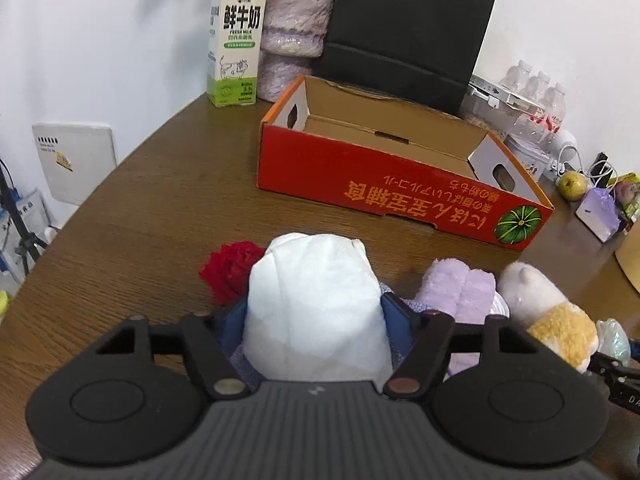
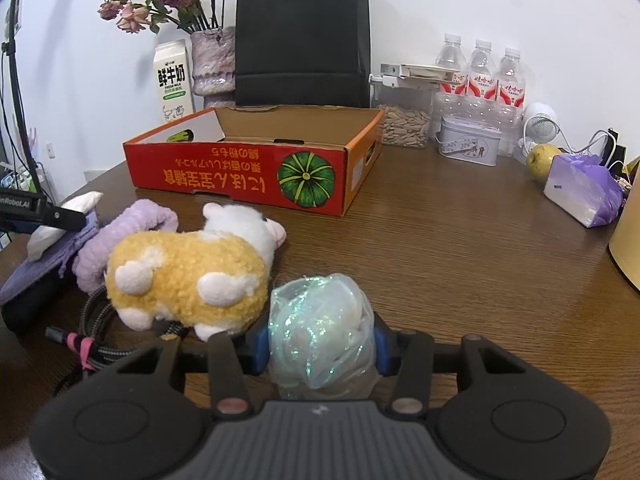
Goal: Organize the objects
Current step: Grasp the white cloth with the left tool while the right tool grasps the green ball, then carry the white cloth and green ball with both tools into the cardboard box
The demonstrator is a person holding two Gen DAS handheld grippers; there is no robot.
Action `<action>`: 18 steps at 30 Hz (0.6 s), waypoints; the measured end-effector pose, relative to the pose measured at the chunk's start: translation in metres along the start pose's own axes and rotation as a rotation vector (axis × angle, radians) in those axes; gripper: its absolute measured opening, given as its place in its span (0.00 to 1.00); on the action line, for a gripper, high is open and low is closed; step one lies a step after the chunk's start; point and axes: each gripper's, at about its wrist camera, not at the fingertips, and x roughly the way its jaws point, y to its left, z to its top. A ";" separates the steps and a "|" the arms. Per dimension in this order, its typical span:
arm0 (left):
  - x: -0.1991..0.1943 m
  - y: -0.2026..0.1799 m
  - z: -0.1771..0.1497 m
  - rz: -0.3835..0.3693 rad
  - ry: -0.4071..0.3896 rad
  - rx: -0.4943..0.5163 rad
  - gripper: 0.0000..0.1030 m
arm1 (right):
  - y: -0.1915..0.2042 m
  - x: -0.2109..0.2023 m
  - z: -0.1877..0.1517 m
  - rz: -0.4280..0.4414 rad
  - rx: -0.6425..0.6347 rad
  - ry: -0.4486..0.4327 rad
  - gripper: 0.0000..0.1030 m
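My left gripper (image 1: pixel 314 314) is shut on a white cloth bundle (image 1: pixel 316 280), its blue pads pressing both sides. A red fluffy item (image 1: pixel 230 268) lies just left of it, and a purple plush (image 1: pixel 456 284) and a yellow-and-white plush toy (image 1: pixel 548 312) lie to the right. My right gripper (image 2: pixel 320 346) is shut on a glittery clear plastic bag (image 2: pixel 320 312) resting on the table beside the plush toy (image 2: pixel 188 276). An open red cardboard box (image 1: pixel 380 184) (image 2: pixel 240 176) with a pumpkin print stands behind them, its inside bare.
Along the back wall stand a milk carton (image 1: pixel 234 40), a purple vase (image 1: pixel 294 32) and a black paper bag (image 1: pixel 404 28). Water bottles (image 2: pixel 480 72), a tin (image 2: pixel 468 140), a yellow fruit (image 2: pixel 540 160) and a purple packet (image 2: pixel 584 192) sit at right. A braided cable (image 2: pixel 96 332) lies left.
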 end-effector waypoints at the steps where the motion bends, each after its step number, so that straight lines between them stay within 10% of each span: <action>1: -0.002 -0.002 -0.001 0.006 -0.010 0.015 0.66 | 0.001 -0.001 0.000 -0.002 0.000 -0.001 0.45; 18: -0.042 0.000 -0.008 -0.026 -0.069 0.036 0.66 | 0.010 -0.034 0.003 -0.027 -0.005 -0.065 0.45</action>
